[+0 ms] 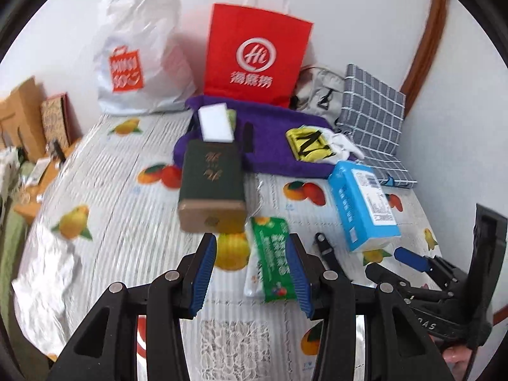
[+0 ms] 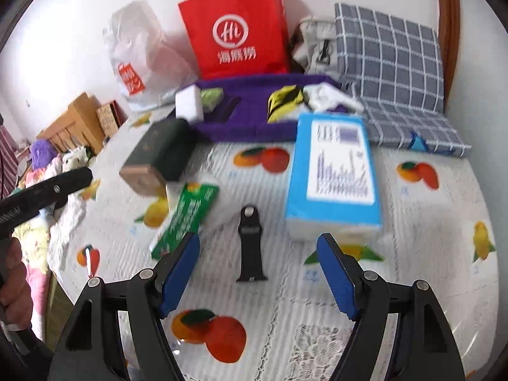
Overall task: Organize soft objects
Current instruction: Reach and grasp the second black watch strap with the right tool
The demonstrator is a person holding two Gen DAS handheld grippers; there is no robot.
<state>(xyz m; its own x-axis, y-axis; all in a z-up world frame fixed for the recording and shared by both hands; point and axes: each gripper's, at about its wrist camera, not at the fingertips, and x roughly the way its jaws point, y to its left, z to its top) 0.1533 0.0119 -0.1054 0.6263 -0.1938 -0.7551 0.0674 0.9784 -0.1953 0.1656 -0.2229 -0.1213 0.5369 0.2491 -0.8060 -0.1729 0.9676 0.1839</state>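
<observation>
The left claw [image 1: 252, 268] is hanging spread over the green tissue pack [image 1: 271, 260] lying on the fruit-print surface [image 1: 127, 222], its pads not pressing it. The right claw [image 2: 258, 274] is gaping wide above a black strap [image 2: 250, 244], gripping nothing. The blue tissue pack [image 2: 333, 177] is lying just beyond. Motion blur is smearing all printed text, and the purple towel [image 2: 254, 117] is partly hidden under clutter.

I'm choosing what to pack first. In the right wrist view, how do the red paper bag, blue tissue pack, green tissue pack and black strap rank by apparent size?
1. Red paper bag
2. Blue tissue pack, nearly as big, but nearer the camera, so unsure
3. Green tissue pack
4. Black strap
</observation>
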